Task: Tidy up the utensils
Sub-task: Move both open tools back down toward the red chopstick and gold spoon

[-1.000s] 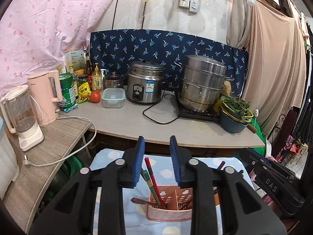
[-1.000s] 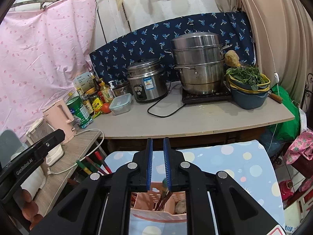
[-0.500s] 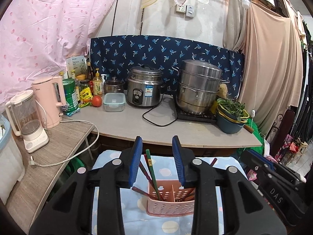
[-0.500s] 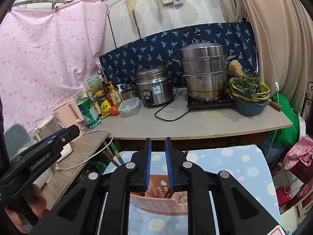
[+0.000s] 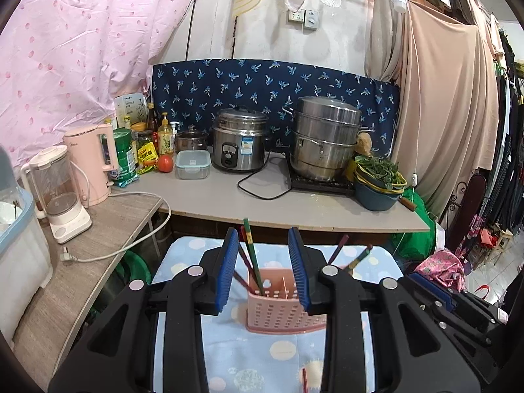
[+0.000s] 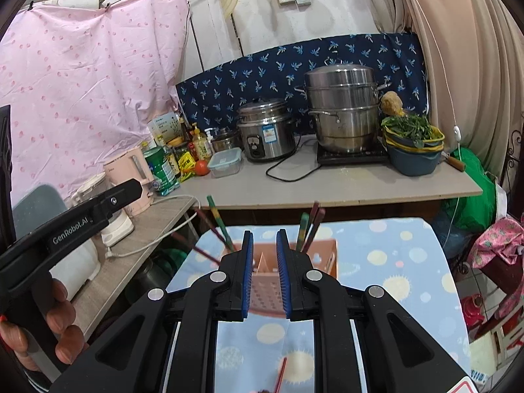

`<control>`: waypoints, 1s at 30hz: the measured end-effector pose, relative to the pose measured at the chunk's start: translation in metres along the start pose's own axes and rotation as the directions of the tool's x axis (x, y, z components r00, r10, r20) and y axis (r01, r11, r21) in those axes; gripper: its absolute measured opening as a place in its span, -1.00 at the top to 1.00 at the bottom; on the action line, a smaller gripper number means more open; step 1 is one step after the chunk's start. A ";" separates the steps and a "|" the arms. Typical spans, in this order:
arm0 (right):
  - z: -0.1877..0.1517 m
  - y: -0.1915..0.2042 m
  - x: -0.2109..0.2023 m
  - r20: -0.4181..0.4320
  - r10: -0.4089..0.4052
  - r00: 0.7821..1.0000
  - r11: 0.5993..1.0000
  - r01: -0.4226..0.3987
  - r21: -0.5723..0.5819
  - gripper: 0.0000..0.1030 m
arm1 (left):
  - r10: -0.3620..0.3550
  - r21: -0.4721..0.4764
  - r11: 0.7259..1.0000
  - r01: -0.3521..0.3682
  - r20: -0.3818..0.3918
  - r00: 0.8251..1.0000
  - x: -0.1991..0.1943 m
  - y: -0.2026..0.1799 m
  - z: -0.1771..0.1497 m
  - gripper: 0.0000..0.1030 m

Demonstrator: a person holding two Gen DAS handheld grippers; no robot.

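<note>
Left wrist view: left gripper (image 5: 263, 268), jaws apart with nothing between the pads, above a pink utensil basket (image 5: 281, 308) standing on a spotted blue cloth (image 5: 258, 360); chopsticks (image 5: 251, 255) stand slanted in the basket and one red chopstick (image 5: 304, 380) lies loose on the cloth. Right wrist view: right gripper (image 6: 264, 273), jaws narrow and empty, near the same basket; counter (image 6: 344, 183) behind carries cooking pots.

We count one pink holder (image 5: 281, 308) with about six chopsticks (image 5: 251, 255) standing in it, one loose chopstick (image 6: 280, 373) near us, two steel cookers (image 5: 240, 144), one kettle (image 5: 91, 160), one blender (image 5: 59, 193) and one tomato (image 5: 165, 163).
</note>
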State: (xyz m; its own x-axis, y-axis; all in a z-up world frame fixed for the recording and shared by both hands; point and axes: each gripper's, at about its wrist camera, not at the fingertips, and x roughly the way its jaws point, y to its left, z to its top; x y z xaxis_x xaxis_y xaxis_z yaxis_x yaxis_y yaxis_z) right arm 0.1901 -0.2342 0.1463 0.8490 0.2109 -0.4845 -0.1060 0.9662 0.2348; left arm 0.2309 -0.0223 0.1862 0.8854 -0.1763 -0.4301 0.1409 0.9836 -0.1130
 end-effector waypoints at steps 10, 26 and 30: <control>-0.075 -0.005 -0.015 -0.108 -0.047 0.993 0.999 0.046 -0.007 0.66 | 0.013 -0.008 1.000 -0.013 -0.091 0.996 -0.018 0.011 -0.059 0.41; -0.207 -0.007 -0.019 -0.345 -0.074 0.936 0.997 0.071 -0.022 0.66 | 0.057 -0.024 0.998 -0.066 -0.267 0.962 -0.026 0.038 -0.171 0.41; -0.235 -0.002 -0.018 -0.399 -0.062 0.915 0.998 0.058 -0.022 0.66 | 0.057 -0.027 0.997 -0.069 -0.316 0.947 -0.026 0.044 -0.196 0.41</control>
State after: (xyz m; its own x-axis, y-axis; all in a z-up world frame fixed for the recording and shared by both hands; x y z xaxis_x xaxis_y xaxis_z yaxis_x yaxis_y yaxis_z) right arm 0.0531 -0.2049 -0.0437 0.5768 0.1923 -0.7939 -0.0684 0.9798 0.1877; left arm 0.1275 0.0176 0.0165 0.7070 -0.1232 -0.6964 0.0670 0.9920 -0.1074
